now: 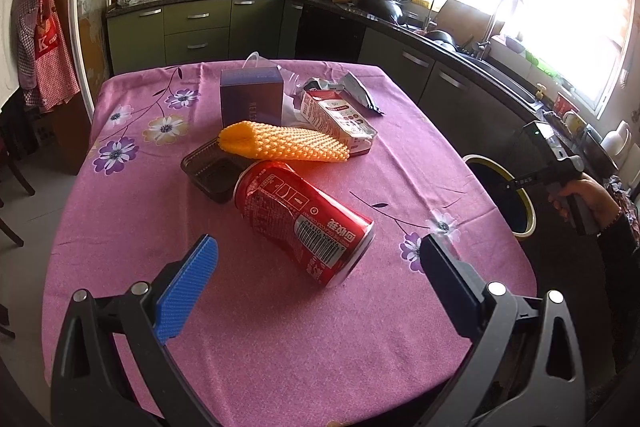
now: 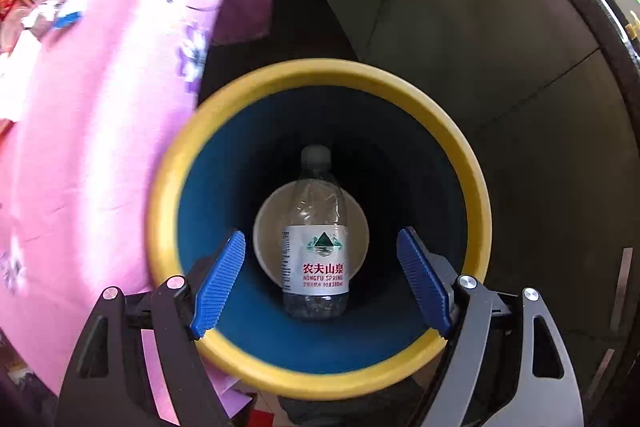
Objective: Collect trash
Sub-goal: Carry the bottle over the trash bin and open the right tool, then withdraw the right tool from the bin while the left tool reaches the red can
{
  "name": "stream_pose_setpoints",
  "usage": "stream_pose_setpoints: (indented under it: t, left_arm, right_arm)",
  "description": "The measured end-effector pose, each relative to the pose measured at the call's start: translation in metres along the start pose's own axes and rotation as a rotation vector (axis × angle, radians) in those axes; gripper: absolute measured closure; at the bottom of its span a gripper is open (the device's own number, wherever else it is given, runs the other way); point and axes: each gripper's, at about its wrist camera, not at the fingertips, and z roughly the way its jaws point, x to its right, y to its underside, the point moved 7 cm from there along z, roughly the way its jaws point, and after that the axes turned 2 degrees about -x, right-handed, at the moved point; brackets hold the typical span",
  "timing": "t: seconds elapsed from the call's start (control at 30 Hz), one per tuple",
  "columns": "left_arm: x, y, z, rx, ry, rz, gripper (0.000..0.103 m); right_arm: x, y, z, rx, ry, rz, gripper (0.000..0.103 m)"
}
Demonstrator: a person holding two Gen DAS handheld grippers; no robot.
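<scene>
Looking down along our right gripper [image 2: 320, 283], we see a clear water bottle [image 2: 316, 247] with a white label inside the trash bin [image 2: 320, 83], between the spread blue pads [image 2: 218, 283] and touching neither. Whether the bottle rests on the bin's pale bottom or hangs in the air we cannot tell. The bin has a yellow rim and a blue inner wall, and it stands just beside the table's edge, where the pink flowered tablecloth [image 2: 100, 107] hangs down.

From the left wrist view the same bin [image 1: 520, 211] shows past the table's right edge, with our right hand [image 1: 588, 199] on the gripper handle above it.

Our left gripper [image 1: 316, 267] hovers over the tablecloth [image 1: 280, 327] with its jaws wide apart, pinching nothing. A red soda can [image 1: 300, 219] lies on its side on the cloth, away from the bin toward the table's middle, its bottom end just ahead of the open fingers and apart from them. The can's far end touches a dark plastic tray [image 1: 208, 171]. An orange foam net sleeve [image 1: 280, 143] lies across the tray's far side. Beyond the sleeve stand a purple box [image 1: 252, 95] and a tilted milk carton [image 1: 336, 119], with a crumpled silver wrapper [image 1: 360, 91] at the carton's bin side.
</scene>
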Motion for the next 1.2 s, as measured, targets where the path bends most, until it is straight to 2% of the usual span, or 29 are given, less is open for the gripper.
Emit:
stream_pose_setpoints:
  t: [0.13,0.3,0.37,0.5,0.63,0.73,0.8,0.87,0.9,0.97,1.03,1.13,1.2]
  left_arm:
    - [0.0,0.005,0.009,-0.032,0.0,-0.007,0.007]
    - [0.002,0.004,0.017,-0.032,-0.006,0.023,0.007]
    - [0.006,-0.002,0.021,-0.012,0.013,0.078,0.007]
    - [0.01,-0.013,0.036,0.004,0.053,0.252,0.007]
    - [0.004,-0.016,0.055,-0.061,0.095,0.3,0.007]
    - [-0.002,-0.014,0.064,-0.131,0.106,0.228,0.007]
    - [-0.01,-0.009,0.069,-0.223,0.095,0.106,0.007]
    - [-0.016,-0.004,0.072,-0.324,0.145,-0.056,0.007]
    - [-0.018,0.0,0.073,-0.374,0.145,-0.112,0.007]
    - [-0.017,0.001,0.076,-0.473,0.135,-0.195,0.007]
    - [-0.007,-0.004,0.076,-0.54,0.147,-0.239,0.007]
    - [-0.001,-0.014,0.081,-0.607,0.12,-0.337,0.007]
    - [-0.004,-0.016,0.089,-0.651,0.071,-0.388,0.007]
  right_arm:
    - [-0.016,0.022,-0.033,0.092,-0.053,-0.01,0.024]
    - [-0.044,0.05,-0.046,0.135,-0.121,-0.024,0.024]
    - [-0.05,0.058,-0.047,0.137,-0.141,-0.032,0.024]
    - [-0.054,0.067,-0.049,0.139,-0.161,-0.04,0.024]
    - [-0.059,0.07,-0.045,0.142,-0.177,-0.039,0.024]
    - [-0.063,0.07,-0.041,0.133,-0.182,-0.042,0.024]
    - [-0.065,0.069,-0.038,0.123,-0.179,-0.048,0.024]
    - [-0.067,0.067,-0.036,0.117,-0.178,-0.055,0.024]
    - [-0.068,0.065,-0.036,0.115,-0.176,-0.061,0.024]
    - [-0.07,0.061,-0.037,0.114,-0.169,-0.074,0.024]
    - [-0.075,0.057,-0.039,0.117,-0.167,-0.091,0.024]
    - [-0.085,0.057,-0.04,0.121,-0.184,-0.119,0.024]
    - [-0.094,0.058,-0.039,0.123,-0.199,-0.138,0.024]
